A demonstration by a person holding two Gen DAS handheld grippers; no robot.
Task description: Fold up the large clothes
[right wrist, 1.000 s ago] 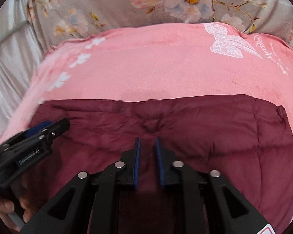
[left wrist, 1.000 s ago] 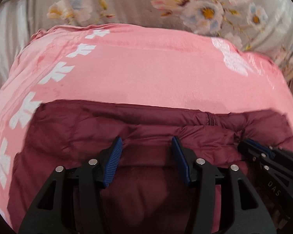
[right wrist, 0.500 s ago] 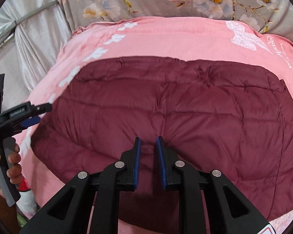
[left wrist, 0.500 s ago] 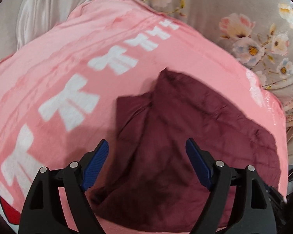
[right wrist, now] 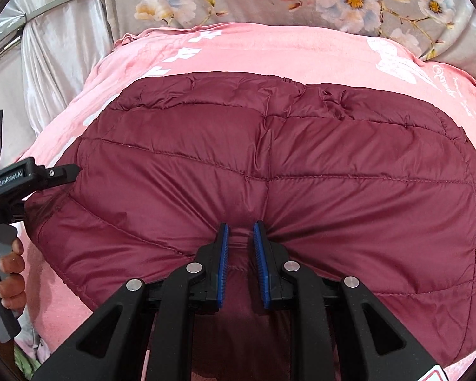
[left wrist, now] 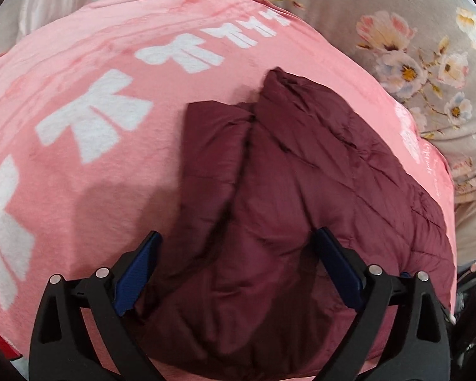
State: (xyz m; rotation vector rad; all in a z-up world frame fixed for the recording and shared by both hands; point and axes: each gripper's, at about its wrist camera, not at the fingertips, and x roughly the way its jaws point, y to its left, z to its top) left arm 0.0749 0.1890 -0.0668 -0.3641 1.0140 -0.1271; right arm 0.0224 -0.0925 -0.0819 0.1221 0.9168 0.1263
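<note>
1. Floral sheet (right wrist: 238, 3) behind; pink blanket (left wrist: 89, 165) spread over it.
2. Maroon quilted jacket (right wrist: 301, 165) lying folded on blanket, centre to right.
3. Right gripper (right wrist: 240, 247) pinched on jacket's near edge, fabric bunched between pads.
4. Left gripper (left wrist: 238, 270) spread wide above jacket's left edge, gripping nothing.

My right tongs (right wrist: 240, 247) cover the jacket's (right wrist: 269, 165) near hem — its lower edge runs out of frame. Blanket script (right wrist: 450, 85) — too small to read.
</note>
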